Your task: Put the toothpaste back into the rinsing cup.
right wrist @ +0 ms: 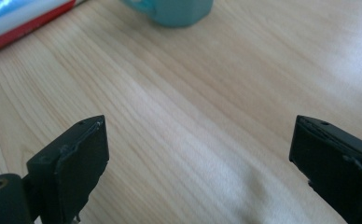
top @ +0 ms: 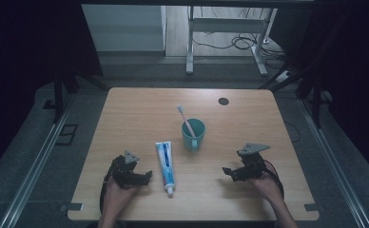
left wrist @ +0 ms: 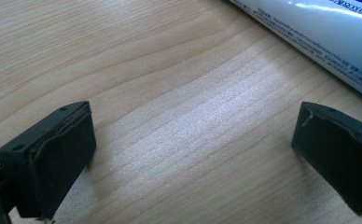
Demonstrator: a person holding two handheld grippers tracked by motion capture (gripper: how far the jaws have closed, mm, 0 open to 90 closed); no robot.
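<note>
left gripper [top: 147, 176] is resting on the table [top: 125, 118], jaws spread, gripping nothing | toothpaste tube [top: 165, 164] is lying flat just right of it | teal cup [top: 193, 134] is standing beyond, holding 1 toothbrush [top: 186, 119] | right gripper [top: 226, 171] is resting, jaws spread, gripping nothing

Light wooden table [top: 135, 109], grey floor [top: 30, 156], white desk frame [top: 225, 23] behind, dark surroundings
</note>
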